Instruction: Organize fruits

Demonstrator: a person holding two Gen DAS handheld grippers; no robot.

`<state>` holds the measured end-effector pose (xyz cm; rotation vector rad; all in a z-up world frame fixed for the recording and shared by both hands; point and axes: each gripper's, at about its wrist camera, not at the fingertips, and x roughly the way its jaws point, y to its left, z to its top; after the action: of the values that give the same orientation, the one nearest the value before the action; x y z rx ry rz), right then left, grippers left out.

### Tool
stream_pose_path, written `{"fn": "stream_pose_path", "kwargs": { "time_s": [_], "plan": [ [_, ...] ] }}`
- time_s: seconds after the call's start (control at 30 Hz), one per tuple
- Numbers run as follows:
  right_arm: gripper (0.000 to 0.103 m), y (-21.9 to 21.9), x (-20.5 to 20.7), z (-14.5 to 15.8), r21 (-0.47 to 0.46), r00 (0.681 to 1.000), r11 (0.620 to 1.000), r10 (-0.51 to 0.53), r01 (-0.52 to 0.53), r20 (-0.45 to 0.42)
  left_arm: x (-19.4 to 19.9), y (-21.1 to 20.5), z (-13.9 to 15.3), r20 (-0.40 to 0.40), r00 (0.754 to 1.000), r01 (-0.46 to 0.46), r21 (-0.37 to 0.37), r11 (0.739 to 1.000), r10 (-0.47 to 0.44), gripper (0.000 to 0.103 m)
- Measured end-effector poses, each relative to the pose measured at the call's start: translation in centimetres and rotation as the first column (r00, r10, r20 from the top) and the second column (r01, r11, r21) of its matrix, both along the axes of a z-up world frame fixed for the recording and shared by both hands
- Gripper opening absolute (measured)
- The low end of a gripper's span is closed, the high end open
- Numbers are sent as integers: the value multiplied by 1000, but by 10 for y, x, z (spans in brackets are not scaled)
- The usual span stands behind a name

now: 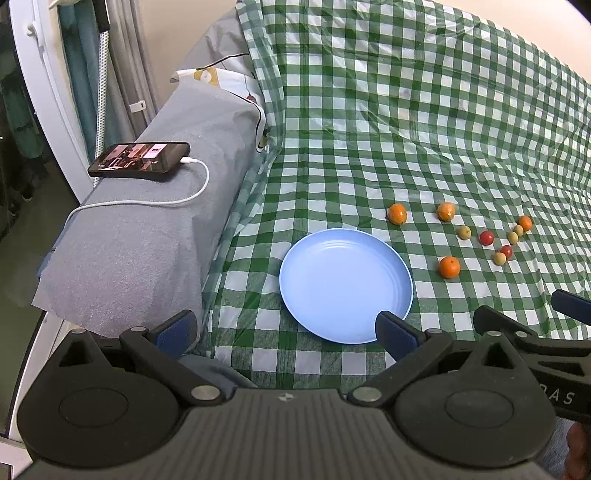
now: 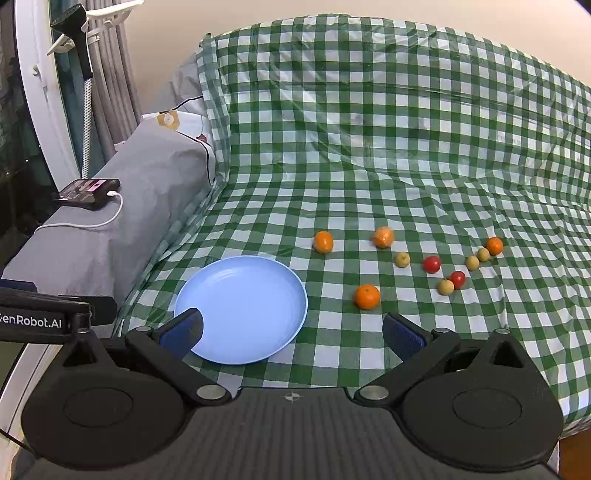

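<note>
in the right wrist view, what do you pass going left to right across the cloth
blue plate → leftmost orange → nearest orange → left red tomato → right red tomato → far-right orange

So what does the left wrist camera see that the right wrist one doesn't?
Only the left wrist view shows the right tongs, entering open from its right edge. Only the right wrist view shows the left tool's arm marked GenRobot.AI and a dark handle hanging top left. Both show the empty blue plate, the scattered fruits on the green checked cloth, and a phone charging.
</note>
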<state>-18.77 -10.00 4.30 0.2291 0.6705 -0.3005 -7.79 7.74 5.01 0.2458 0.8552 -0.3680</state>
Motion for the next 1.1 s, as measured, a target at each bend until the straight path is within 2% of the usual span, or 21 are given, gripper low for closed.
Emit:
{"fn": "stream_pose_path", "kwargs": {
  "time_s": [0.4, 0.6, 1.1],
  "plan": [
    [103, -1, -1, 3, 4, 999, 1000, 15, -15, -44, -3, 0, 0, 4, 1000, 6, 6, 1000, -6, 103],
    [102, 1, 2, 1, 4, 1000, 1000, 4, -4, -14, -2, 0, 0, 6, 1000, 7, 7, 1000, -7, 103],
    [102, 1, 2, -10, 30, 1000, 1000, -6, 7, -13, -1, -5, -3, -2, 1000, 9, 36, 999, -9, 103]
  ]
}}
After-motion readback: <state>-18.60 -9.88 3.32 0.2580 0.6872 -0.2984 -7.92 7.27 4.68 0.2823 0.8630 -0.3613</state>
